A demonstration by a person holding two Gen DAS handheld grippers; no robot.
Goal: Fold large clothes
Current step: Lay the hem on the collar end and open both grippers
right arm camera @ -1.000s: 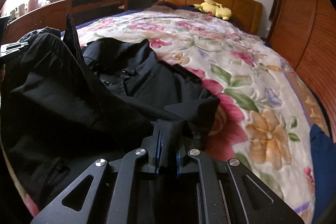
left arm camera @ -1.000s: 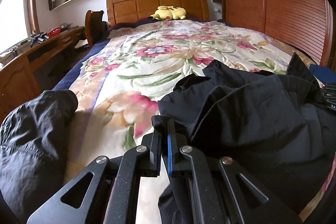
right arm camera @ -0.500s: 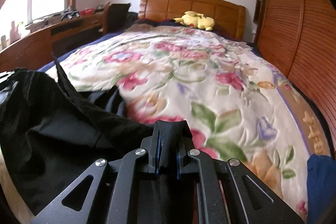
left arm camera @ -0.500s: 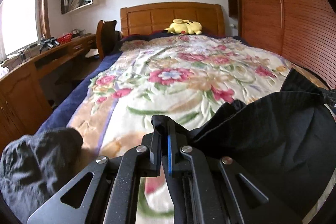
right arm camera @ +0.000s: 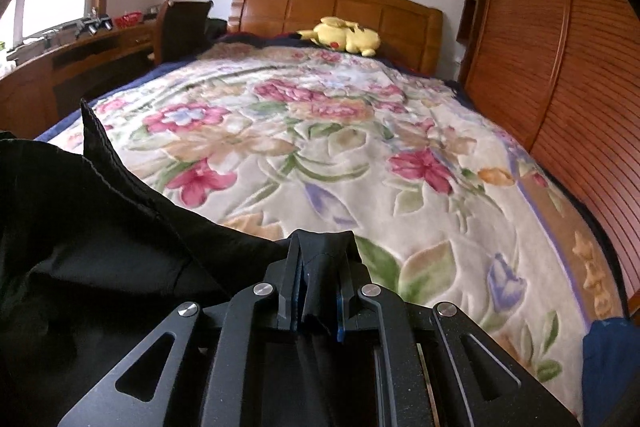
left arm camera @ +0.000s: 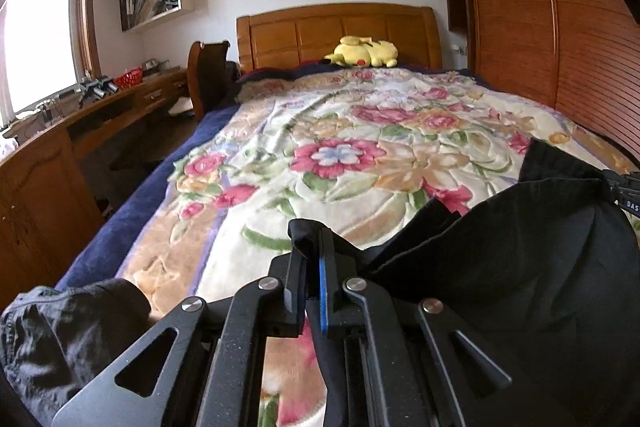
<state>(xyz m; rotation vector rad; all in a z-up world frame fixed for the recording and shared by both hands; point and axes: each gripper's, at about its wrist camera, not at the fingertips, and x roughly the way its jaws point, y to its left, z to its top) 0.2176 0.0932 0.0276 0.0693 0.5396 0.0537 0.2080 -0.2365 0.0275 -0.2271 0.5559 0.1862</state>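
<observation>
A large black garment (left arm camera: 520, 267) hangs stretched between my two grippers above the near end of the bed. My left gripper (left arm camera: 310, 243) is shut on one corner of it, with cloth bunched between the fingers. My right gripper (right arm camera: 320, 251) is shut on another corner; the garment (right arm camera: 100, 235) spreads to the left in the right wrist view. The right gripper's tip also shows at the right edge of the left wrist view (left arm camera: 628, 189). The garment's lower part is hidden below both views.
The bed carries a floral blanket (left arm camera: 340, 155) with a wooden headboard (left arm camera: 340, 31) and a yellow plush toy (left arm camera: 362, 53). A dark grey garment (left arm camera: 68, 339) lies at the near left. A wooden desk (left arm camera: 80, 123) stands left, a slatted wardrobe (left arm camera: 560, 39) right. Blue cloth (right arm camera: 608, 355) lies near right.
Both grippers have risen, lifting the black garment off the blanket. More of the bed now shows beneath and beyond it.
</observation>
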